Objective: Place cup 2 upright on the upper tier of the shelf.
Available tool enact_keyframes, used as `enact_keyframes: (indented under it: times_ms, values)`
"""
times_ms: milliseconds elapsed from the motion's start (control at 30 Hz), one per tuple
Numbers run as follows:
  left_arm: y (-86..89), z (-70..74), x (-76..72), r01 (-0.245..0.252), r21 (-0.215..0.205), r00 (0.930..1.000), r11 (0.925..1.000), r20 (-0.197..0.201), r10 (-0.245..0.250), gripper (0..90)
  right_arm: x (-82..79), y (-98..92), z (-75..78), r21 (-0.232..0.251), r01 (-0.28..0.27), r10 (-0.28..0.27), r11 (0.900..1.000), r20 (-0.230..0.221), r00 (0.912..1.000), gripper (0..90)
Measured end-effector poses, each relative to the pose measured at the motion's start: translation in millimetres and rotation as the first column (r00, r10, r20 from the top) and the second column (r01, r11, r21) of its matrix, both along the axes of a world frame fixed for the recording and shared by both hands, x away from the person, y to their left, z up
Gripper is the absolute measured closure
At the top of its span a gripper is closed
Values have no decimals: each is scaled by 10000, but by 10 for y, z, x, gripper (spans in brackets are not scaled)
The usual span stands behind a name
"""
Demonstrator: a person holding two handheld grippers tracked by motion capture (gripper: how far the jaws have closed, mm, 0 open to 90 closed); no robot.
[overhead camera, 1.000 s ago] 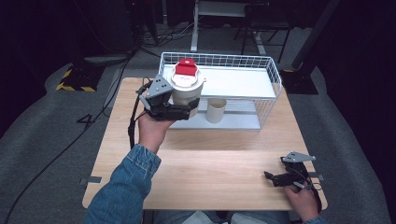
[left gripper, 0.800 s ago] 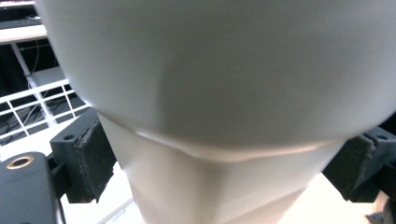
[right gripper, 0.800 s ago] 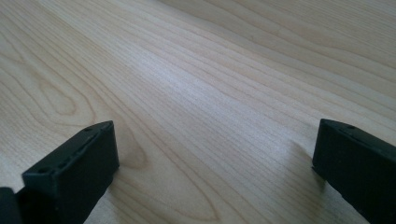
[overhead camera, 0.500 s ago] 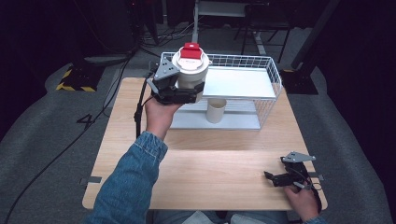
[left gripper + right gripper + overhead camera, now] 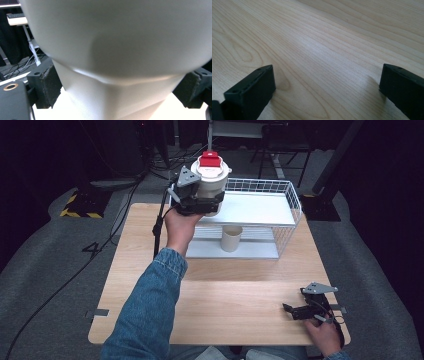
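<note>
A white tub [image 5: 211,177] with a red cap [image 5: 210,159] hangs in the air over the left end of the wire rack's upper shelf [image 5: 255,210]. My left gripper [image 5: 200,205] is shut on the tub's lower body. In the left gripper view the tub [image 5: 117,50] looms close, and both pads [image 5: 50,85] press on its narrow base. My right gripper [image 5: 295,311] rests on the table at the front right, its jaws wide apart. Bare wood shows between them in the right gripper view [image 5: 327,87].
The white wire rack [image 5: 287,202] stands at the back of the wooden table [image 5: 225,290]. A beige cup [image 5: 231,238] stands upright on its lower level, under the shelf. Cables and a black stand foot lie on the floor beyond the table's left side.
My left hand has carried the tub up, away from me and to the right, from in front of the rack's left end to above its upper shelf. The right gripper has stayed put.
</note>
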State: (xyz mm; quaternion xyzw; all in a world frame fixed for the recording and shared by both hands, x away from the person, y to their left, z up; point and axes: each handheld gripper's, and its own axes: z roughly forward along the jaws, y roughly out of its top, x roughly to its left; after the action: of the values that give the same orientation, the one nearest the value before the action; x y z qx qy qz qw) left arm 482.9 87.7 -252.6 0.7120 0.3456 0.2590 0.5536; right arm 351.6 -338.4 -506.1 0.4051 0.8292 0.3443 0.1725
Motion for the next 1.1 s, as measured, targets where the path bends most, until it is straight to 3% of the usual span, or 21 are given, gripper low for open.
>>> enact_keyframes:
  times_ms: [500, 1100]
  values:
    - [-323, -66, 381, -528, -91, 9986, 9986, 5, 528, 108, 5, 2, 1, 17, -22, 22, 10000, -2, 10000, 4]
    - [-499, -245, 564, -850, -239, 9954, 9961, -463, 838, 107, 7, 2, 1, 16, -33, 33, 10000, 12, 10000, 4]
